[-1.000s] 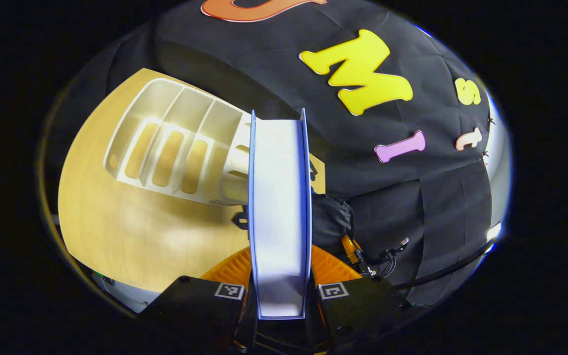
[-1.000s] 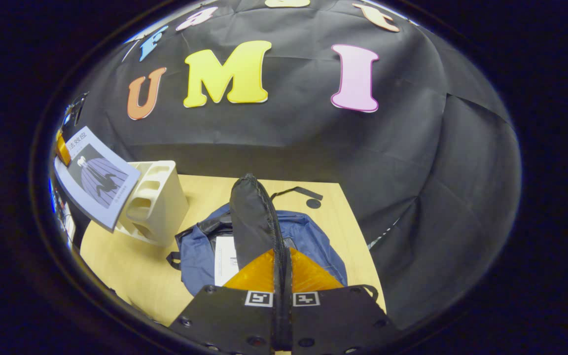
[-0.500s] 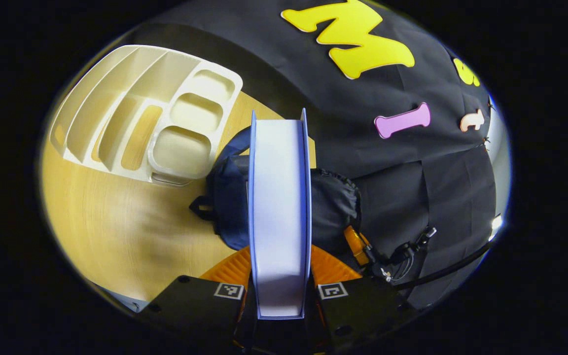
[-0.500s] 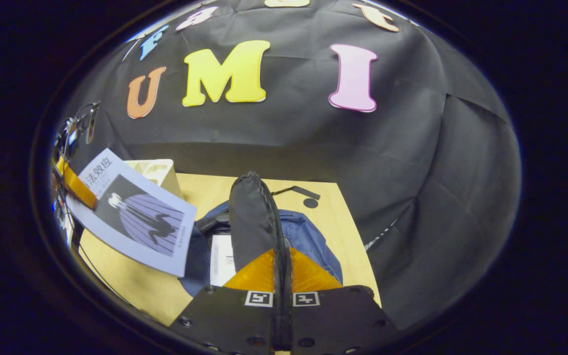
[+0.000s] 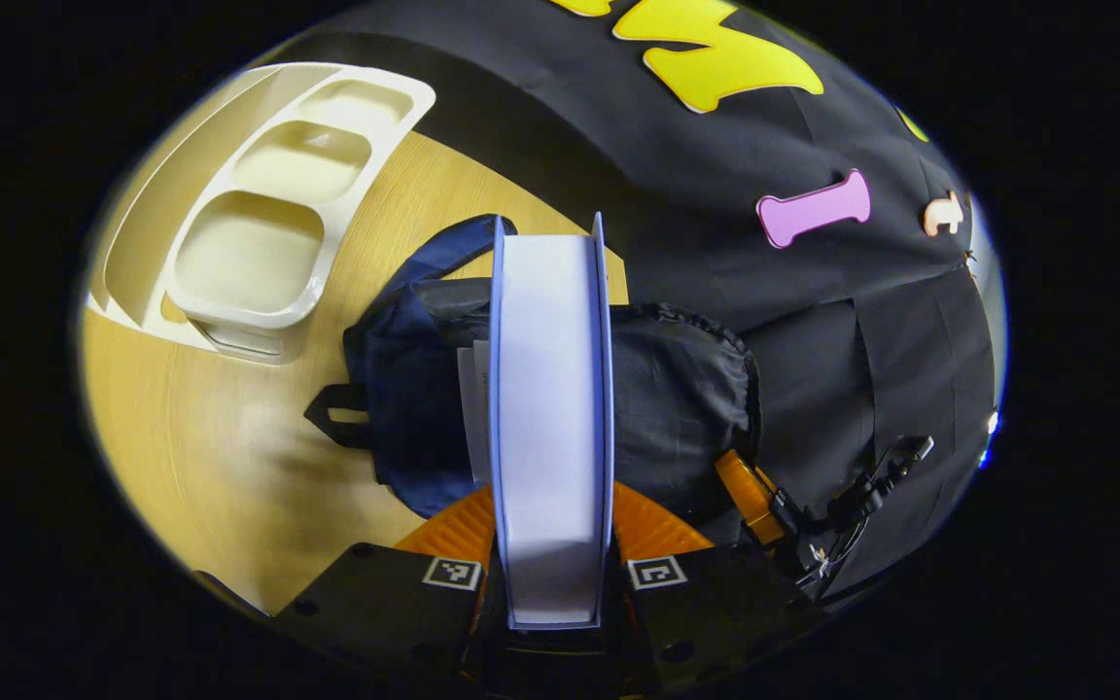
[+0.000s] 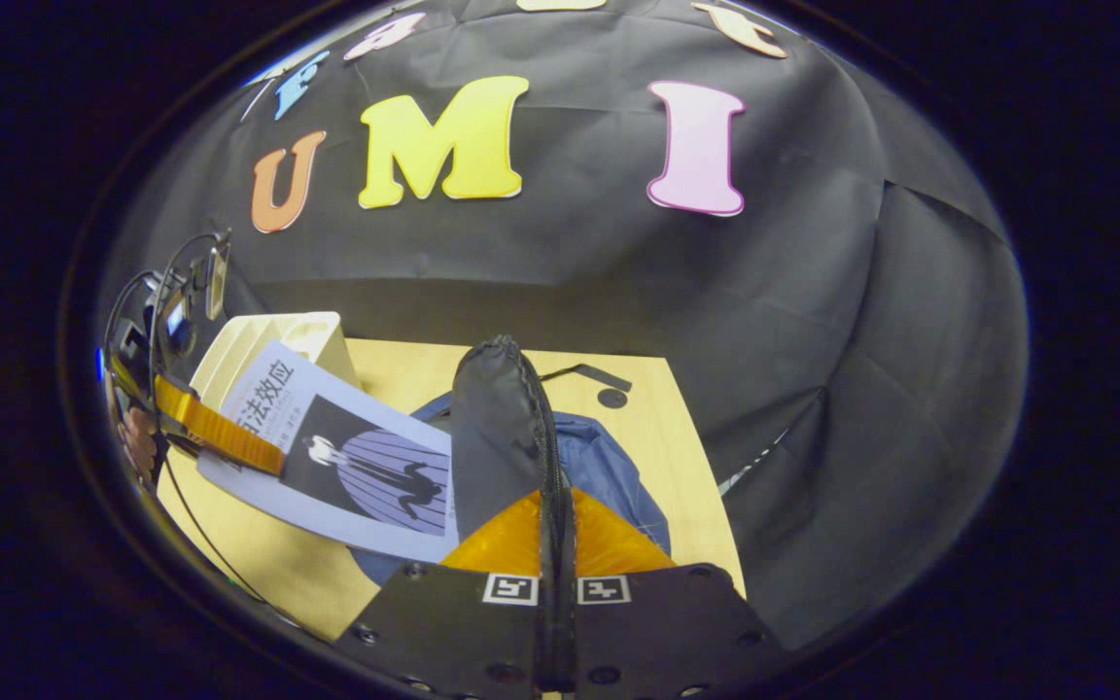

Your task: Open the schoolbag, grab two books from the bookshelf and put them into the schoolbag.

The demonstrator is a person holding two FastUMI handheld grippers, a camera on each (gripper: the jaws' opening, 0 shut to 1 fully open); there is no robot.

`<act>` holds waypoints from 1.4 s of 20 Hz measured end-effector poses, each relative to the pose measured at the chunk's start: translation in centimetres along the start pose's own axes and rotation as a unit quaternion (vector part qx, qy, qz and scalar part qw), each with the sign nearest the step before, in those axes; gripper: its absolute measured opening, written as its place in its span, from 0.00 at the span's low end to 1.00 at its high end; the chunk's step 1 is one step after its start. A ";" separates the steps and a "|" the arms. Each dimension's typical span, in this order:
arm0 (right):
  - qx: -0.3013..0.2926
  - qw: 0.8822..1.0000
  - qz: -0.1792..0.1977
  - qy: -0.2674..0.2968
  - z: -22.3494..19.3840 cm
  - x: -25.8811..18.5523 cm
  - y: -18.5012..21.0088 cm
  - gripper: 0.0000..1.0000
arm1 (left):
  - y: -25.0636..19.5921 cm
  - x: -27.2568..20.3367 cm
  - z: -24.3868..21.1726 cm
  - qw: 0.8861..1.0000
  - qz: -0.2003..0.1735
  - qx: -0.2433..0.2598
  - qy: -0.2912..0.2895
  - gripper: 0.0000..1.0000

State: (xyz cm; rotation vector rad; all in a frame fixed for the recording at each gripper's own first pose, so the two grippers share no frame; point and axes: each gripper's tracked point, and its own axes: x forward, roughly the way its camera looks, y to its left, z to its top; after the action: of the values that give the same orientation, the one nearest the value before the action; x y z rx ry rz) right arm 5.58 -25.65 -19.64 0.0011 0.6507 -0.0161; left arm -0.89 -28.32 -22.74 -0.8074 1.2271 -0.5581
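My left gripper (image 5: 552, 530) is shut on a pale blue book (image 5: 550, 408), seen edge-on with its pages toward me. Under it lies the blue schoolbag (image 5: 400, 389), with a white book (image 5: 473, 408) showing inside. In the right gripper view the held book (image 6: 346, 467) hangs flat over the bag's left side, the left gripper (image 6: 215, 433) clamped on its edge. My right gripper (image 6: 552, 520) is shut on the bag's black flap (image 6: 492, 428) and holds it upright. Blue fabric of the schoolbag (image 6: 613, 472) shows beyond the flap.
A cream bookshelf (image 5: 259, 224) with bare slots stands on the wooden table (image 5: 200, 457) left of the bag, and appears as the bookshelf (image 6: 263, 335) behind the book. A hand (image 6: 137, 437) holds the left gripper. The table edge (image 6: 706, 486) runs close on the right.
The left gripper has carried the book away from the bookshelf, swinging it over the schoolbag's opening. The right gripper has kept the flap lifted in the same place.
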 end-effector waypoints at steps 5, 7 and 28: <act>0.003 1.000 0.006 0.002 0.2 0.1 0.1 0.00 | 0.5 2.0 0.0 0.999 -0.015 -0.032 -0.006 0.40; 0.000 1.000 0.007 -0.006 0.9 0.0 0.0 0.00 | 0.4 2.9 -0.5 0.999 -0.027 -0.035 -0.009 0.41; -0.012 1.000 0.012 -0.009 2.8 -0.4 -1.9 0.00 | -3.5 13.7 -1.2 0.987 -0.141 -0.078 -0.007 0.41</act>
State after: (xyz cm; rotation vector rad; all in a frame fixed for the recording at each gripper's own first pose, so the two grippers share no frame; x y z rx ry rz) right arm 6.97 -27.59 -17.20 -0.0134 0.6325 0.0146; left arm 1.75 -41.08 -28.26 -1.1270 1.1603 -0.6886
